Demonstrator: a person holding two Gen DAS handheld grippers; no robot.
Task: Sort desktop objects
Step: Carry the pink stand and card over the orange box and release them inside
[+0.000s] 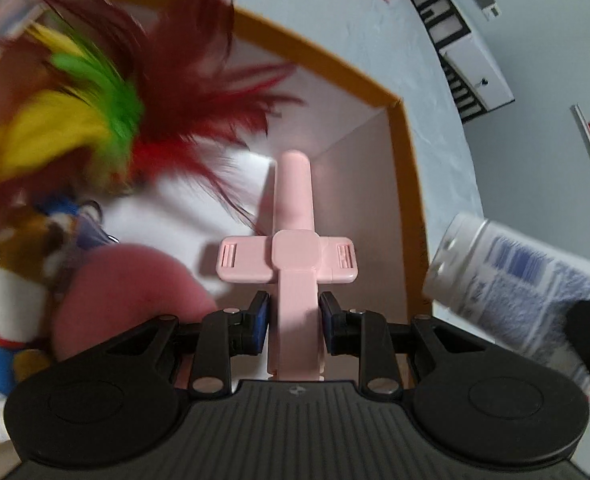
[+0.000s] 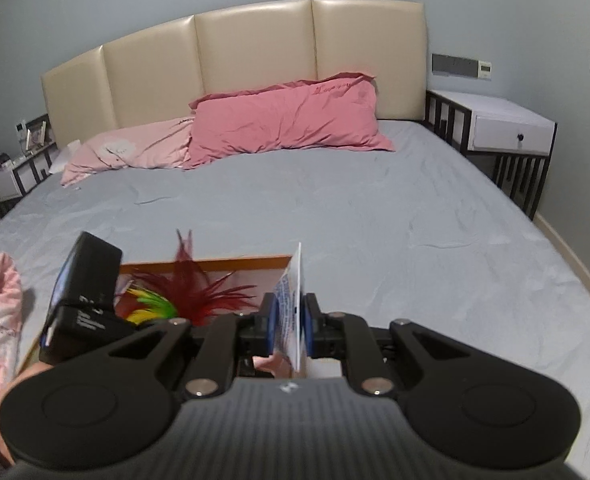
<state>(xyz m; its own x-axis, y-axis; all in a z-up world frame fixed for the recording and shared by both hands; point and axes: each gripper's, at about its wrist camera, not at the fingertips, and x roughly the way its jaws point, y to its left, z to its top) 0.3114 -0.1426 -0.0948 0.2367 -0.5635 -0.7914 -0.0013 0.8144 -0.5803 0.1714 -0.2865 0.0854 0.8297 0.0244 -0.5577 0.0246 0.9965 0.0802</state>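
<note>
My L gripper point(image 1: 293, 312) clamps pink plastic tool point(image 1: 293, 248) over orange-rimmed box point(image 1: 399, 152), R gripper point(image 2: 288, 322) pinches white tube point(image 2: 293, 304) near feathers point(image 2: 191, 280).

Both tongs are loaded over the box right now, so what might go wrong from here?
1. The pink plastic piece is pinched only at its stem by the left tongs; it may pivot or slip.
2. Feathers crowd the box and may snag.
3. The right tongs grip the white tube close beside the left ones; they may collide.
</note>
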